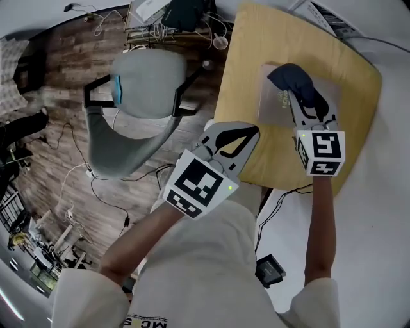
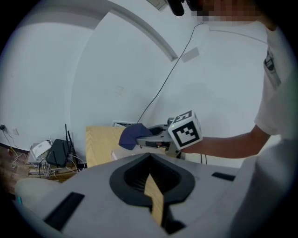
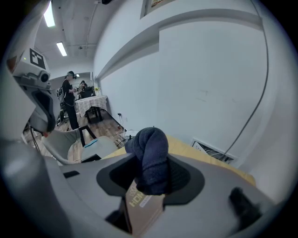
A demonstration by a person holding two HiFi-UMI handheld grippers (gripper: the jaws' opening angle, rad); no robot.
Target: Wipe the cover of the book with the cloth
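Note:
A dark blue cloth [image 1: 293, 79] rests bunched on the grey-tan book [image 1: 271, 106], which lies on the yellow wooden table [image 1: 262, 38]. My right gripper [image 1: 300, 95] is shut on the cloth and holds it against the book's cover. In the right gripper view the cloth [image 3: 152, 155] fills the jaws, with the book's cover [image 3: 142, 205] just beneath. My left gripper [image 1: 250, 133] hovers at the table's near left edge, shut and empty, apart from the book. In the left gripper view the right gripper's marker cube [image 2: 187, 129], the cloth [image 2: 133, 136] and the table [image 2: 98, 145] show ahead.
A grey office chair [image 1: 144, 96] stands left of the table on the wood floor. Cables and a black router [image 1: 182, 14] lie beyond the table's far left corner. A cable and a small black box [image 1: 270, 270] lie on the white floor below the table.

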